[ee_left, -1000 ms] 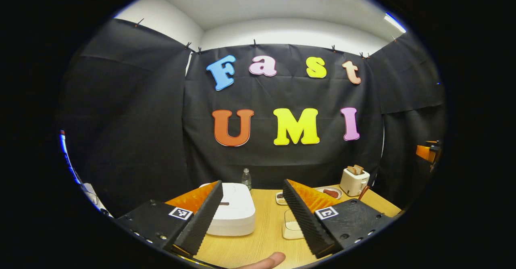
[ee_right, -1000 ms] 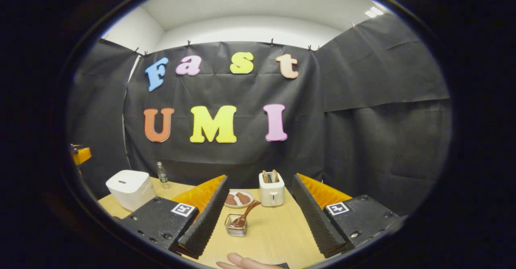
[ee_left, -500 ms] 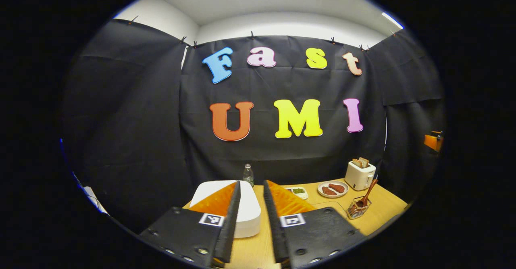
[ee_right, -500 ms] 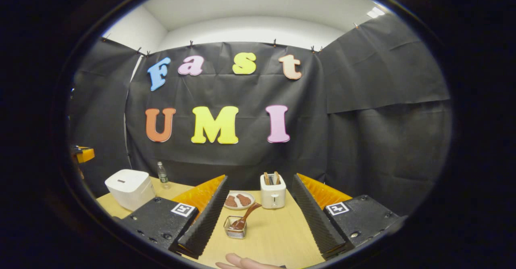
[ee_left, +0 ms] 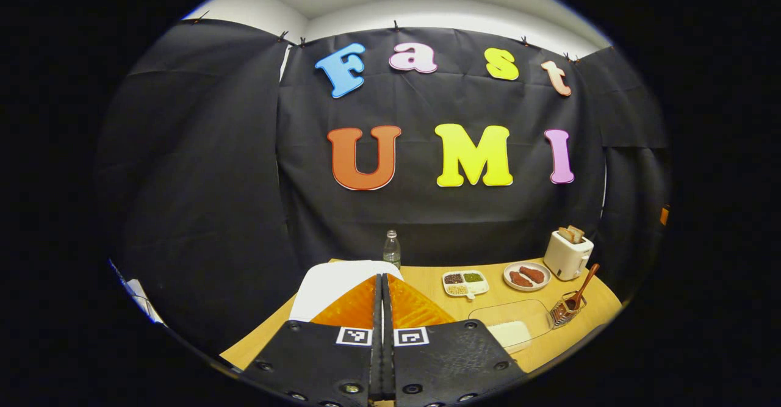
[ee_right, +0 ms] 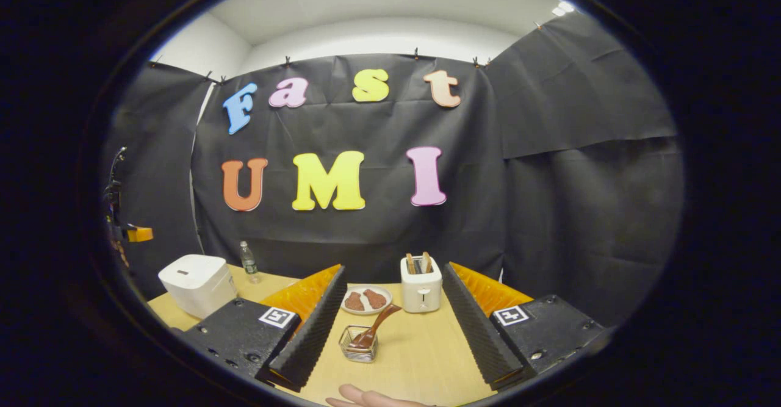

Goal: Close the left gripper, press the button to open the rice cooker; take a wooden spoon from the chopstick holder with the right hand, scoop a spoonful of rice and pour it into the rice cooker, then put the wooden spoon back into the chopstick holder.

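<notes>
The white rice cooker [ee_left: 332,282] stands with its lid down at the table's left side; it also sits far left as rice cooker [ee_right: 196,282] in the right gripper view. My left gripper [ee_left: 382,285] is shut with nothing between its fingers, raised in front of the cooker. A wooden spoon [ee_right: 373,327] leans in the wire chopstick holder [ee_right: 359,350], between the fingers of my open right gripper [ee_right: 390,279] and farther off. In the left gripper view, spoon [ee_left: 583,288] and holder [ee_left: 565,313] stand at the right. A clear container of rice [ee_left: 512,327] lies near them.
A white toaster [ee_right: 420,284] with bread, a plate of meat patties [ee_right: 365,301], a sectioned dish [ee_left: 465,282] and a water bottle [ee_left: 391,250] stand toward the back of the wooden table [ee_right: 421,352]. A person's fingers [ee_right: 366,398] show at the bottom of the right gripper view.
My left gripper has gone from wide open to shut and has risen and swung so more of the table's right side shows. The right gripper has barely moved.
</notes>
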`<state>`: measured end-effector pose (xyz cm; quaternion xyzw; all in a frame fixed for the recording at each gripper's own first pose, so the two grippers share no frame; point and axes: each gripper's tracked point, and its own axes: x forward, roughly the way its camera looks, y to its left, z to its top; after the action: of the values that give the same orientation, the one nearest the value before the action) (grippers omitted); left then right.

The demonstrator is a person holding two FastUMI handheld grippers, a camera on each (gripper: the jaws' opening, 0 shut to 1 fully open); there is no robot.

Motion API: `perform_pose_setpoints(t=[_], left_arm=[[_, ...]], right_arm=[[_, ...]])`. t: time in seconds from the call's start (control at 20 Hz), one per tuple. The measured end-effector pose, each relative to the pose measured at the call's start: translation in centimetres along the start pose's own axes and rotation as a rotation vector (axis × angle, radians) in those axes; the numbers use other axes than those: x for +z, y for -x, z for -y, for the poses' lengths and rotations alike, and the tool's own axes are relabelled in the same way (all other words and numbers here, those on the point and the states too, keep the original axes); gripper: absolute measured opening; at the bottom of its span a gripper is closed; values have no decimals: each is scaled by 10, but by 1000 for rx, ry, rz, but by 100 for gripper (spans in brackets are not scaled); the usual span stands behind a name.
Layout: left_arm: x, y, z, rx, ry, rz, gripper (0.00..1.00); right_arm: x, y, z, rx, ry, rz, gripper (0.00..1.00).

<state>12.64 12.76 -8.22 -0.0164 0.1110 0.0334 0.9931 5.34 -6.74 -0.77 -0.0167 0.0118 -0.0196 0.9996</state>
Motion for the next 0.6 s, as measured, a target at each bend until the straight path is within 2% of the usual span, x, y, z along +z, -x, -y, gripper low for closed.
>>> perform_pose_setpoints(t=[0.1,0.3,0.5,0.6], left_arm=[[-16,-22,-9,21,9,-59,0],[-45,-55,-22,46,-25,-184,0],[-66,-81,-29,64,-21,-256,0],[-71,-86,-31,69,-40,-272,0]], right_arm=[[-5,-10,-1,19,42,-14,100],[-15,-26,7,16,36,-61,100],[-18,-38,12,33,91,-64,99],[-19,-41,22,11,88,-63,100]])
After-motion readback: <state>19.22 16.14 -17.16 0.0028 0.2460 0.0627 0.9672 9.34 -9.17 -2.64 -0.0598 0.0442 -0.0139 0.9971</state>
